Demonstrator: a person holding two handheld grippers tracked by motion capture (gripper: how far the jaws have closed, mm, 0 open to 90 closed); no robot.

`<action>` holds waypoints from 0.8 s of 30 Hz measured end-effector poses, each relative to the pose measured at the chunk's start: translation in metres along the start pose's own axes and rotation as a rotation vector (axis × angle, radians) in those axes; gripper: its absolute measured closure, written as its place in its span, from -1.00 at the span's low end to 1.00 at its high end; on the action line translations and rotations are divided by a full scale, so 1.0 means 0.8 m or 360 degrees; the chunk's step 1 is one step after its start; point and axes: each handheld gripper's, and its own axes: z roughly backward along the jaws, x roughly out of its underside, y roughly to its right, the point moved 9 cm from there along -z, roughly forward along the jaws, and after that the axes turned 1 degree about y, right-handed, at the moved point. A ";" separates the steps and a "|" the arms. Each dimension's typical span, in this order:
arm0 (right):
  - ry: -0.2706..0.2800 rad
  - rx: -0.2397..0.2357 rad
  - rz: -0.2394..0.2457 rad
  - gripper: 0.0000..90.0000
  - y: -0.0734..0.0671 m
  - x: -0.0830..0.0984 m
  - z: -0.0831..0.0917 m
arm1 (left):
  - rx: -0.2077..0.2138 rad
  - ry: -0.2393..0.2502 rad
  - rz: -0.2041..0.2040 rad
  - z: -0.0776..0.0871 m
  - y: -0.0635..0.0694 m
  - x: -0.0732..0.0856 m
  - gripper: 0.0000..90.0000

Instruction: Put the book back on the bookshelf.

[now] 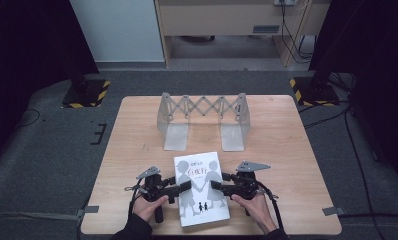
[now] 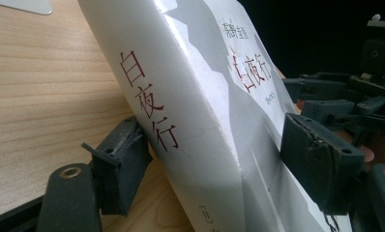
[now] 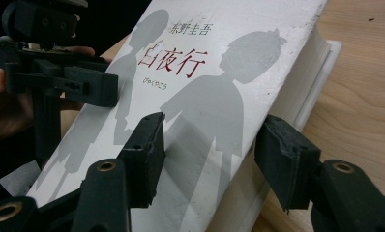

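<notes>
Near the front edge of the tabletop (image 1: 137,145), midway between its two front corners, lies the book (image 1: 201,189), white cover up, and we've got it bracketed from both sides. Our left tongs (image 1: 186,186) come in at its left long edge, the spine side; our right tongs (image 1: 215,185) come in at its right long edge, the page side. Both are equally near, one hand per flank.

Here's what the coming move turns on: the book's long axis runs from the front edge toward the back edge, and both tongs point straight across it, facing each other.

From the left gripper view, the left tongs (image 2: 214,159) stand about half open, straddling the spine: one jaw under it, one over the cover, both touching or very nearly so. In the right gripper view, the right tongs (image 3: 214,154) are likewise half open around the page edge, with the outer jaw looking slightly apart from it.

Toward the back edge stands the folding rack (image 1: 203,120), well apart from the book, and by our reckoning that's where it's headed.
</notes>
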 end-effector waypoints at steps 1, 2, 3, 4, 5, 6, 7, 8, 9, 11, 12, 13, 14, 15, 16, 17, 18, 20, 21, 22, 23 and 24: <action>0.0001 0.0001 0.0003 0.00 0.000 0.000 0.001 | 0.0002 -0.0001 -0.0006 0.000 0.001 -0.001 -0.43; 0.0003 0.0000 0.0001 0.00 -0.001 -0.001 0.001 | 0.0005 -0.0001 -0.0007 0.000 0.001 -0.001 -0.43; 0.0006 0.0001 0.0005 0.00 0.000 -0.001 0.002 | 0.0005 -0.0001 -0.0007 0.000 0.001 -0.001 -0.43; 0.0010 0.0000 0.0009 0.01 0.000 -0.001 0.002 | 0.0005 -0.0009 -0.0002 0.000 0.001 -0.001 -0.43; 0.0010 0.0000 0.0009 0.01 0.000 -0.001 0.002 | 0.0002 -0.0018 -0.0003 0.000 0.000 -0.001 -0.43; 0.0016 0.0000 0.0020 0.01 0.000 0.000 0.001 | -0.0002 -0.0025 0.0007 -0.001 0.000 -0.001 -0.44; 0.0017 -0.0005 0.0024 0.01 0.000 0.000 0.001 | 0.0002 -0.0025 0.0006 -0.001 0.000 -0.001 -0.44; 0.0018 -0.0009 0.0024 0.01 0.000 0.000 0.002 | 0.0006 -0.0027 0.0003 -0.001 0.000 -0.001 -0.44; 0.0020 -0.0013 0.0023 0.01 0.000 0.000 0.002 | 0.0006 -0.0027 0.0003 -0.001 0.000 -0.001 -0.44; 0.0022 -0.0017 0.0023 0.02 0.000 0.000 0.002 | 0.0008 -0.0038 0.0000 -0.002 -0.001 -0.002 -0.44; 0.0023 -0.0016 0.0023 0.02 0.000 0.000 0.002 | 0.0009 -0.0039 -0.0001 -0.002 -0.001 -0.002 -0.44; 0.0023 -0.0015 0.0016 0.02 0.001 0.000 0.003 | -0.0004 -0.0047 -0.0005 -0.005 -0.001 -0.002 -0.46; 0.0023 -0.0015 0.0016 0.02 0.001 0.000 0.003 | -0.0004 -0.0047 -0.0005 -0.005 -0.001 -0.002 -0.48; 0.0028 -0.0010 0.0015 0.02 0.002 0.000 0.002 | -0.0012 -0.0048 -0.0006 -0.006 -0.002 -0.002 -0.49; 0.0028 -0.0007 0.0016 0.02 0.003 0.001 0.002 | -0.0014 -0.0047 0.0002 -0.008 -0.002 -0.002 -0.49; 0.0028 -0.0008 0.0012 0.02 0.004 0.001 0.002 | -0.0010 -0.0050 -0.0004 -0.009 -0.002 -0.002 -0.49; 0.0028 -0.0008 0.0012 0.02 0.004 0.001 0.002 | -0.0010 -0.0050 -0.0004 -0.009 -0.002 -0.002 -0.49; 0.0037 -0.0018 0.0025 0.02 0.004 0.001 0.004 | 0.0003 -0.0047 -0.0013 -0.009 -0.002 -0.003 -0.48; 0.0037 -0.0018 0.0025 0.02 0.004 0.001 0.004 | 0.0006 -0.0046 -0.0015 -0.009 -0.001 -0.003 -0.48; 0.0039 -0.0017 0.0032 0.02 0.004 0.000 0.004 | 0.0007 -0.0047 -0.0014 -0.009 -0.001 -0.004 -0.48; 0.0041 -0.0014 0.0048 0.02 0.003 0.000 0.004 | 0.0013 -0.0050 -0.0013 -0.008 -0.001 -0.004 -0.48; 0.0045 -0.0017 0.0053 0.02 0.002 0.000 0.004 | 0.0013 -0.0050 -0.0013 -0.008 -0.001 -0.004 -0.47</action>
